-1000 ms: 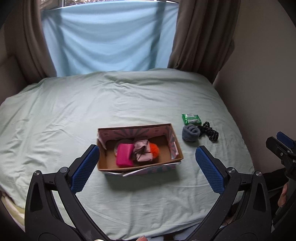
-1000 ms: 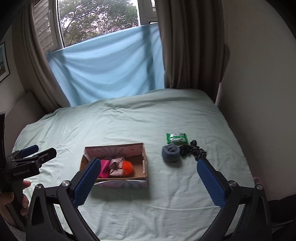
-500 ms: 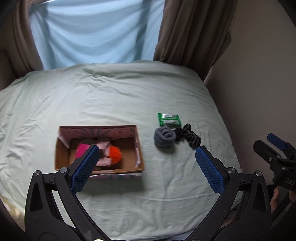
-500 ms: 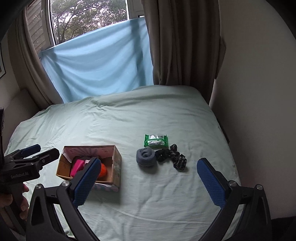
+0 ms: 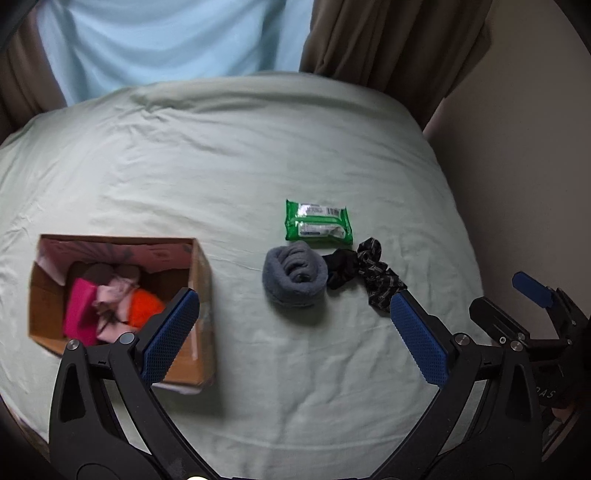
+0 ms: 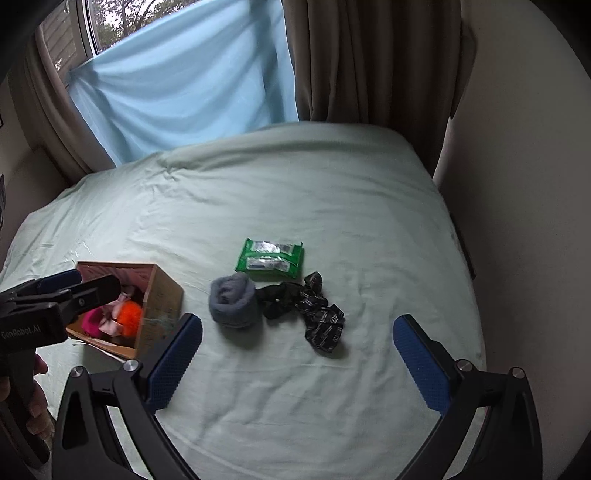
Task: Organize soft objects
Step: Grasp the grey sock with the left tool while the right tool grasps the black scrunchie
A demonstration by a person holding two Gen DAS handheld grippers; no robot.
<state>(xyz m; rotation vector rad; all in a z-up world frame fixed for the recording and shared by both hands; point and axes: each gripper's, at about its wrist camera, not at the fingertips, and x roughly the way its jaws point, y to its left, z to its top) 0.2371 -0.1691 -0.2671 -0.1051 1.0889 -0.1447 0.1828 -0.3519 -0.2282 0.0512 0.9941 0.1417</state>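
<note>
Lying on the pale green bedsheet point(image 5: 258, 155), the rolled grey wool sock bundle point(image 5: 294, 275) sits near the middle, its rolled opening facing the camera in the left wrist view and its long axis running roughly toward the far edge of the bed. Just behind it lies a green plastic pack of wipes point(image 5: 317, 221) with its long side across the bed, and touching the bundle's right side is a black scrunchy strip of patterned fabric point(image 5: 369, 273) that trails right and toward the near edge. Well to the left stands an open brown cardboard box point(image 5: 201, 280) holding a magenta cloth point(image 5: 79, 310), a pale pink fabric piece point(image 5: 114, 302) and an orange fuzzy ball point(image 5: 146, 308).

Both tools hover above the sheet, touching nothing. The left gripper point(image 5: 293, 332) has its blue-padded jaws spread wide and empty; the right gripper point(image 6: 297, 363) is likewise spread wide and empty.

Behind the bed hangs a light blue cloth point(image 6: 184, 74) between brown curtains point(image 6: 369, 55), with a plain beige wall point(image 6: 517, 184) at right. Only the right wrist view shows the window point(image 6: 107, 18) with trees and a person's hand point(image 6: 37, 402) on the left tool's handle; the left view looks deeper into the box.
</note>
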